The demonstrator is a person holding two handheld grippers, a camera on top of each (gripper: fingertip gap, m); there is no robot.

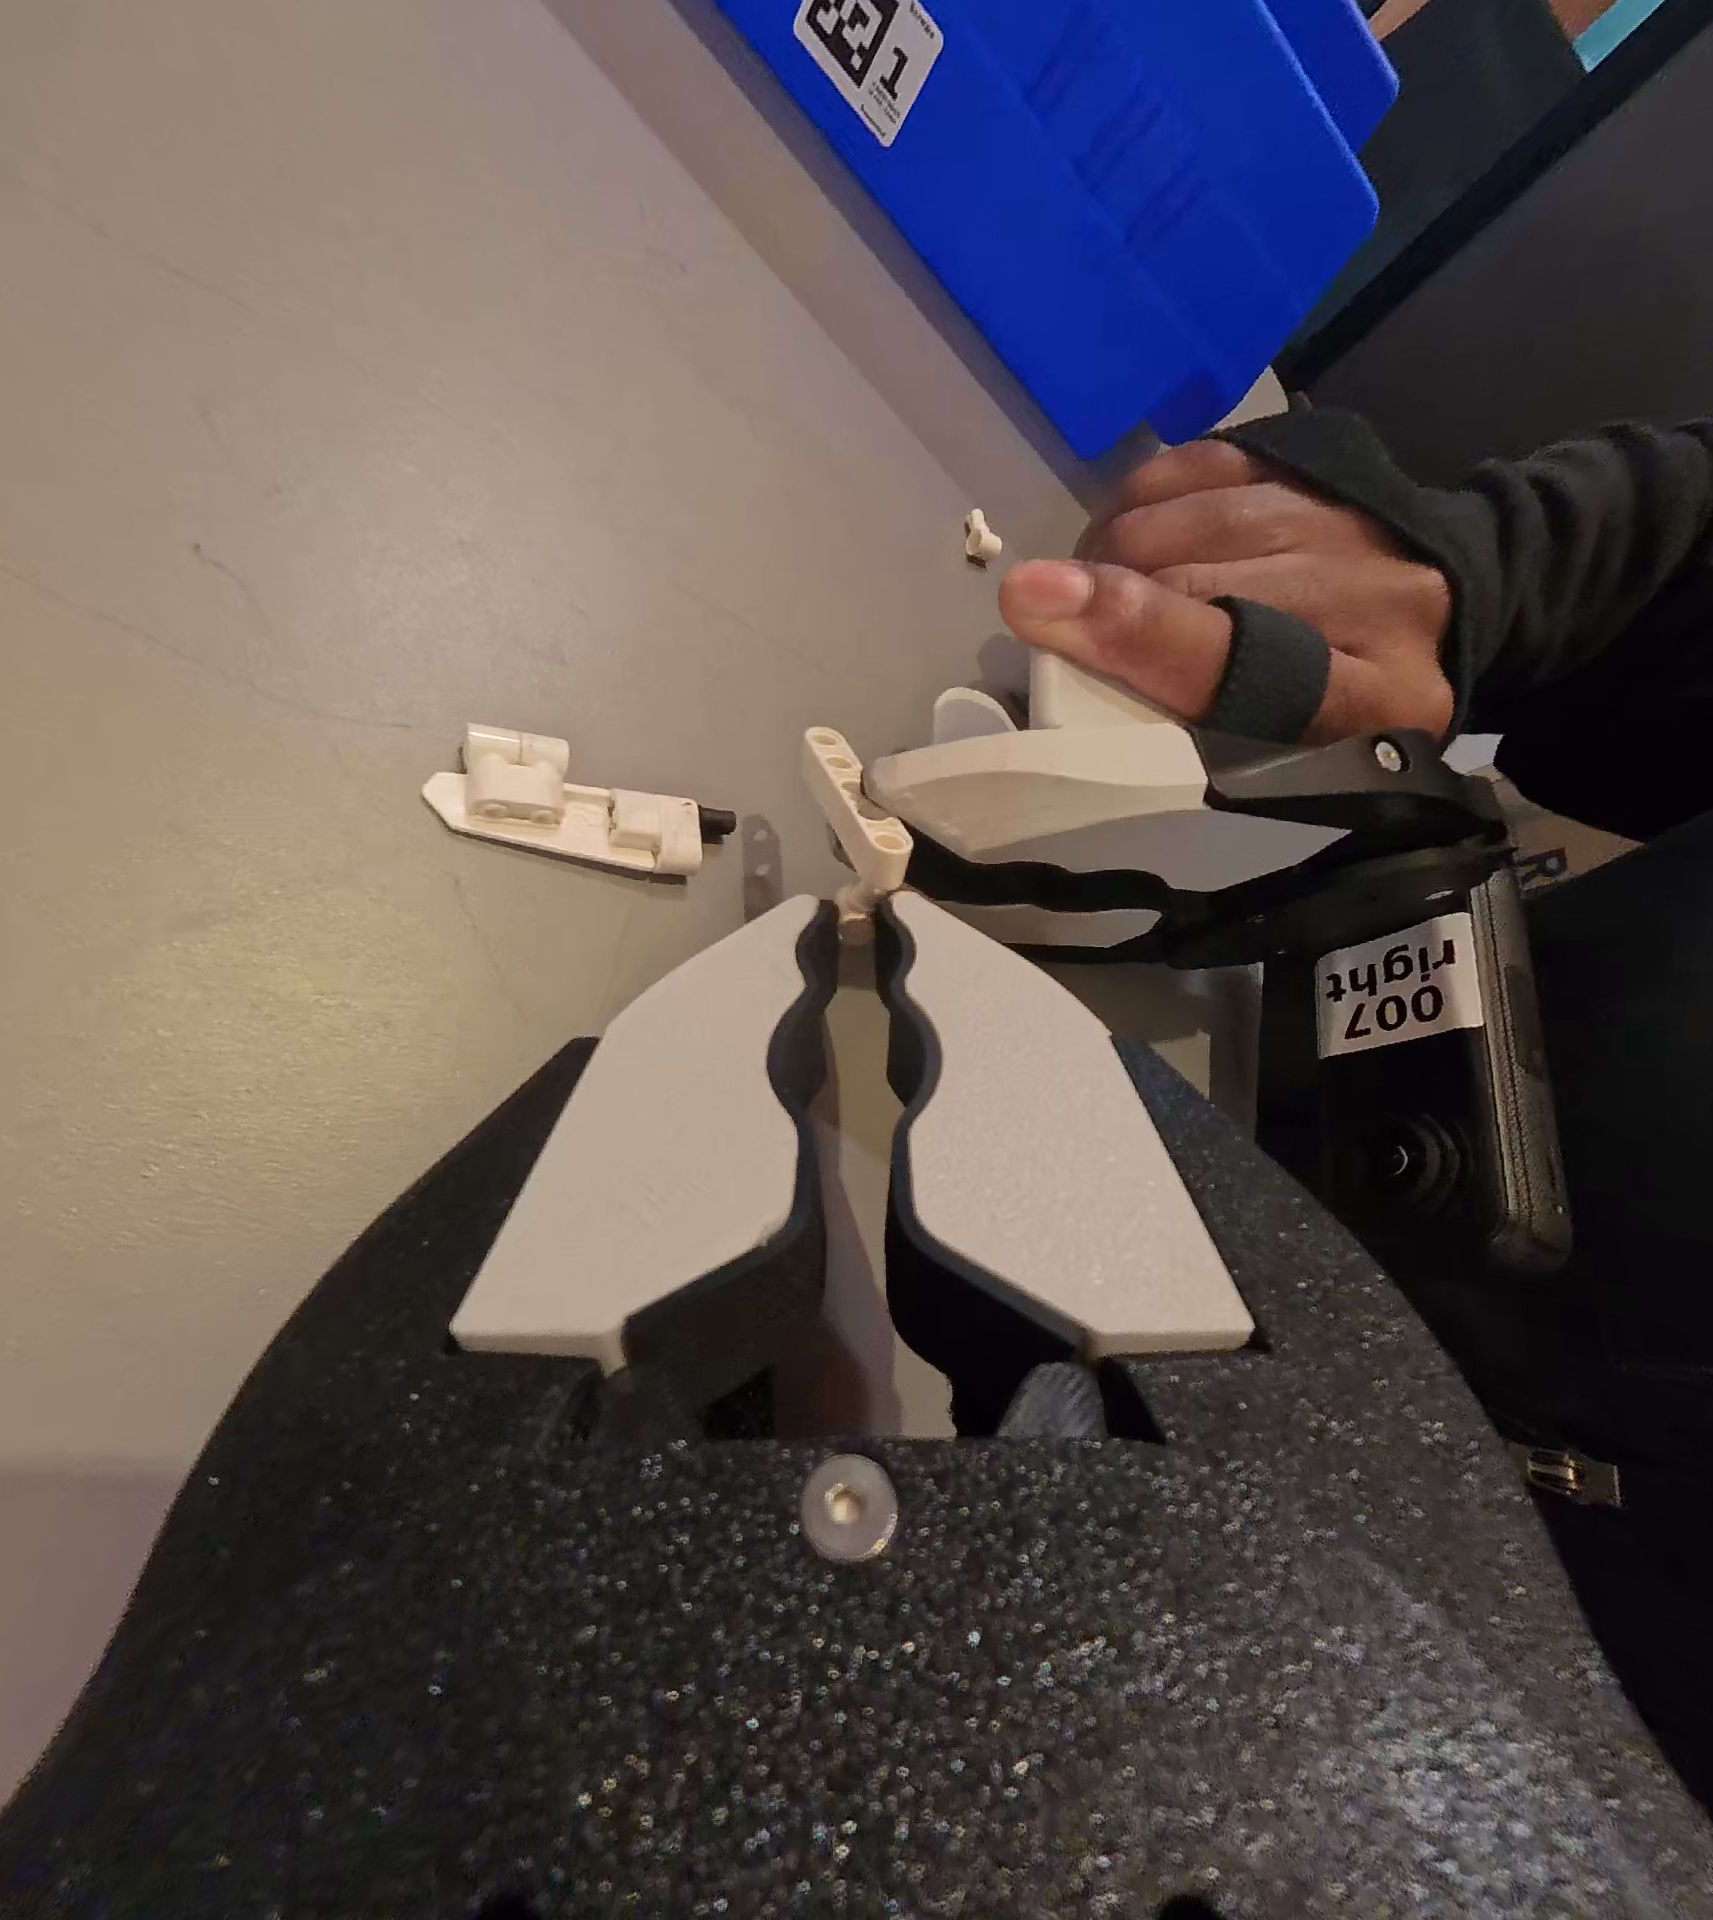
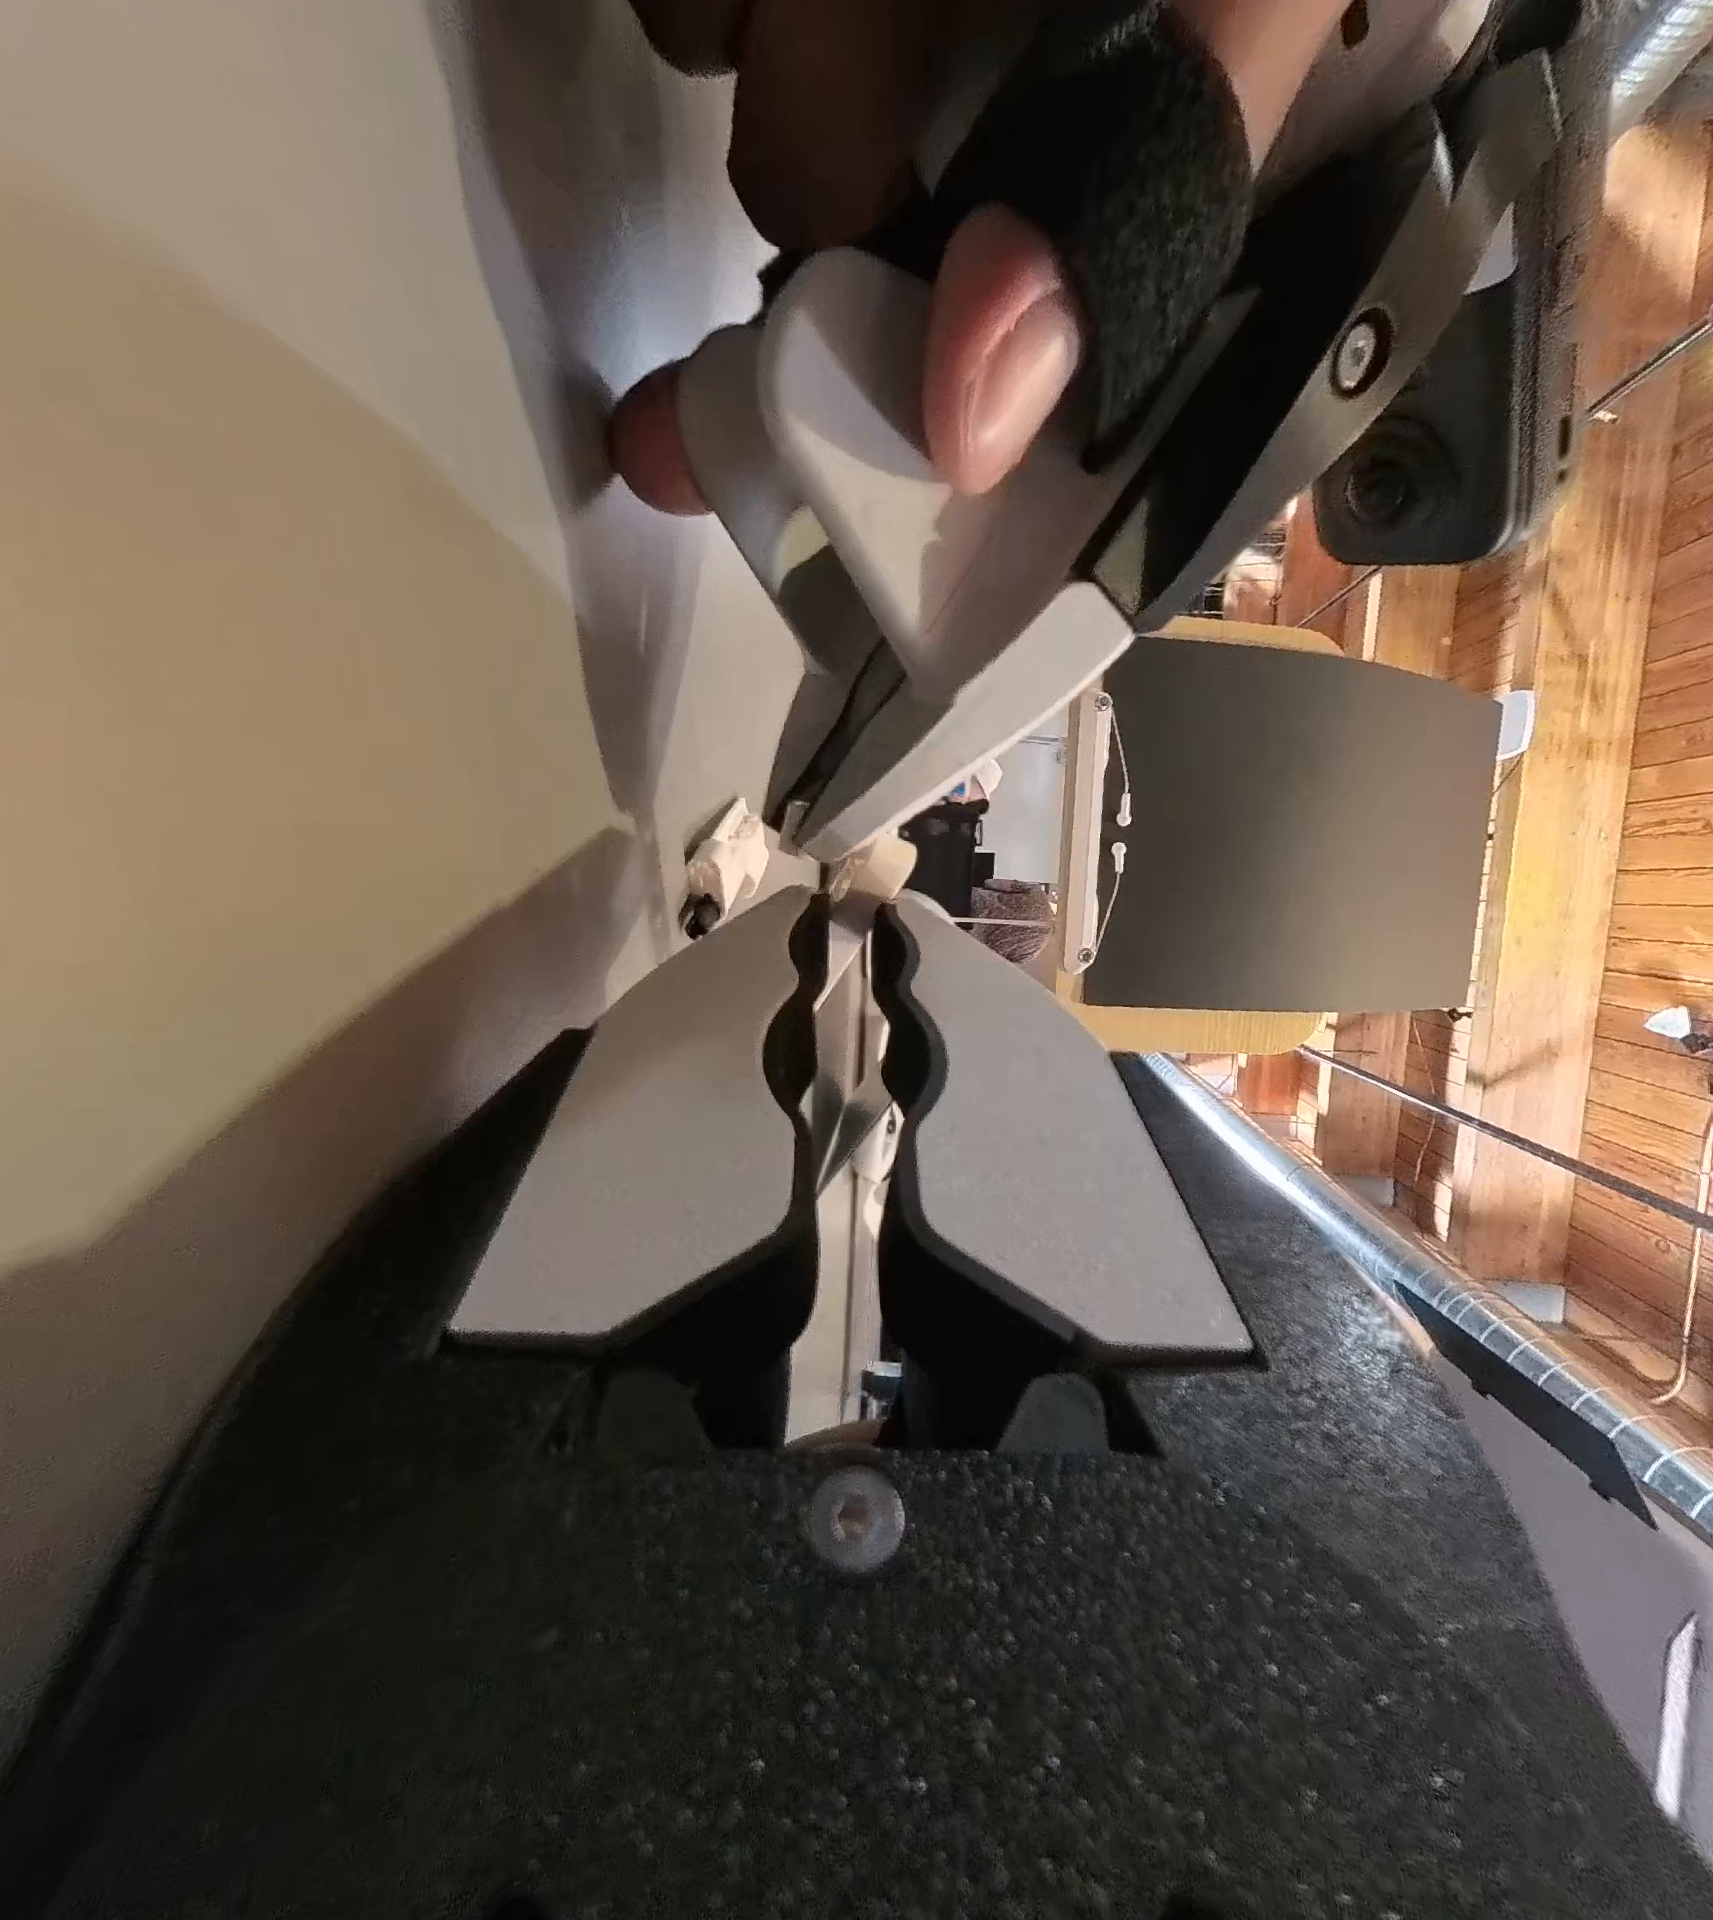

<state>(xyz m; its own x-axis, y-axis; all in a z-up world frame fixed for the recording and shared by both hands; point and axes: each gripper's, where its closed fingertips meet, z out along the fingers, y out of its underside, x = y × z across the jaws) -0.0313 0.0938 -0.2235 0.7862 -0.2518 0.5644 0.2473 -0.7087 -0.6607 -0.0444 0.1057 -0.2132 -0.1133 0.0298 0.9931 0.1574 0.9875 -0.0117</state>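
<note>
— How many white perforated beams (image 1: pixel 854 798) do you count?
— One, with a single row of round holes. One small white pin (image 1: pixel 858 902) meets its lower end.
— And lying on the grey table (image 1: pixel 260 468)?
— One white assembled piece (image 1: pixel 566 810) with one black peg at its end, plus one loose white connector (image 1: pixel 980 533) farther off.
— Bins?
— One blue bin (image 1: pixel 1091 177), bearing one printed tag.
— Grippers?
— Two, each with two grey fingers.

The blue bin (image 1: pixel 1091 187) is cut off by the top edge; the holed strip (image 1: pixel 857 805) is partly hidden behind the right gripper (image 1: pixel 873 790), whose pads are hidden
</note>
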